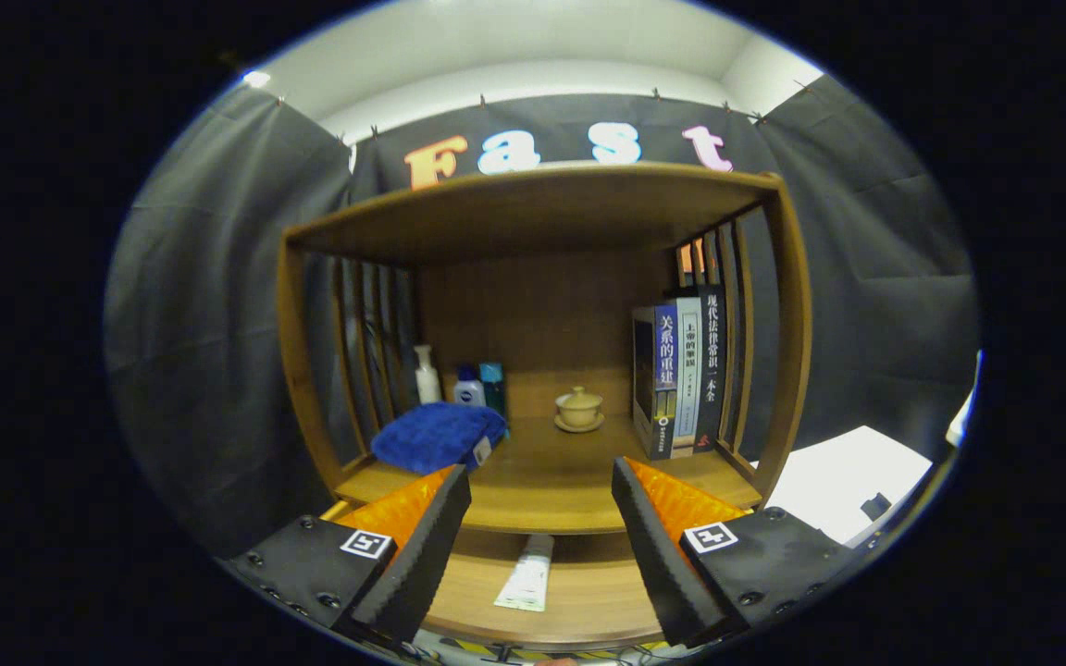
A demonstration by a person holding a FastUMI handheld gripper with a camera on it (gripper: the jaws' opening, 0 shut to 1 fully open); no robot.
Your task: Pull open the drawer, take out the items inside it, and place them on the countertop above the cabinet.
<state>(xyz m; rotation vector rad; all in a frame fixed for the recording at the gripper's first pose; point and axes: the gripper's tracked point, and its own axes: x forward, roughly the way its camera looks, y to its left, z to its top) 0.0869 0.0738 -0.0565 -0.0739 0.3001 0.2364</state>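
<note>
Wooden cabinet (533, 208) is faced; drawer (551, 592) below countertop (551, 481) is already pulled out, w/ a flat tube (528, 575) lying inside, between the fingers. Gripper (540, 481) is spread, nothing held. Tube should be approached from above, fingers closed across its narrow width, approx. mid-length.

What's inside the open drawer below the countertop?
A flat white tube lies in the drawer, between the open hand-held gripper fingers. The countertop covers the drawer's back part.

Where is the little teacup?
In the gripper view, the teacup sits on its saucer at the back of the countertop, between the blue cloth and the books, beyond the open jaws.
</note>
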